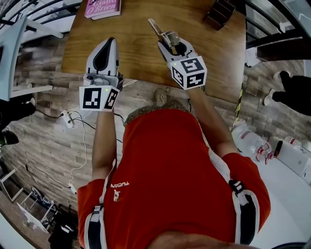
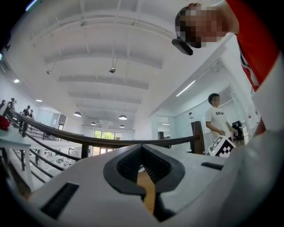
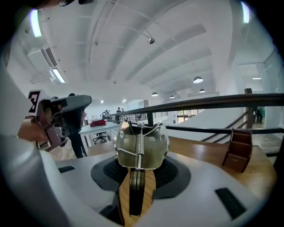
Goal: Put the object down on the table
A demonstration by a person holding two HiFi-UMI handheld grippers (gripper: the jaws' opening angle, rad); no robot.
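My right gripper (image 1: 171,44) hovers over the near part of the wooden table (image 1: 204,58), shut on a metal spring-loaded scoop (image 1: 164,34). In the right gripper view the scoop (image 3: 141,144) stands up between the jaws, its shiny bowl and spring above and its dark handle clamped between the pads of the right gripper (image 3: 137,179). My left gripper (image 1: 111,44) is level with it to the left, over the table's near edge, shut and empty. In the left gripper view, pointing up at the ceiling, the left gripper (image 2: 143,148) has its tips together with nothing in them.
A pink book (image 1: 103,8) lies at the table's far left. A dark wooden holder (image 1: 219,12) stands at the far right, also the wooden holder (image 3: 239,150) right of the scoop. A railing runs behind the table. A person (image 1: 291,92) stands at right; bottles (image 1: 252,141) sit nearby.
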